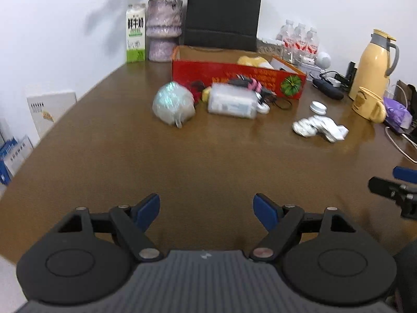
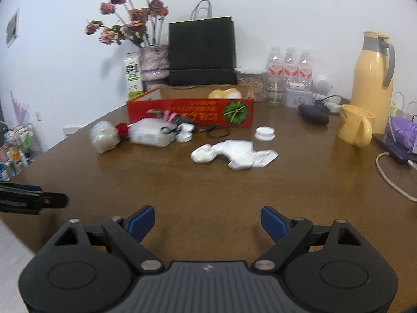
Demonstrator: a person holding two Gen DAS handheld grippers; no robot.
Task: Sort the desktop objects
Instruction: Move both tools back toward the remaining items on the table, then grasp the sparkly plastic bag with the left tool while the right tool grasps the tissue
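Loose objects lie mid-table before a red cardboard box [image 1: 260, 79] [image 2: 156, 110]: a round clear-wrapped ball [image 1: 173, 104] [image 2: 104, 135], a clear plastic pack [image 1: 232, 101] [image 2: 151, 131], a crumpled white bag [image 1: 318, 127] [image 2: 234, 154], a small white lid [image 1: 318, 107] [image 2: 265, 132] and dark hair ties [image 1: 282, 103] [image 2: 219, 131]. My left gripper [image 1: 206, 212] hovers open over bare wood near the front edge. My right gripper [image 2: 207, 221] is open too, holding nothing. Each gripper shows at the edge of the other's view.
At the back stand a milk carton [image 1: 135, 34], a vase of dried flowers [image 1: 163, 31], a black paper bag [image 1: 221, 15] and water bottles [image 1: 299, 39]. A yellow thermos [image 2: 372, 80], yellow mug [image 2: 355, 126], purple item and white cable [image 2: 391, 177] crowd the right side.
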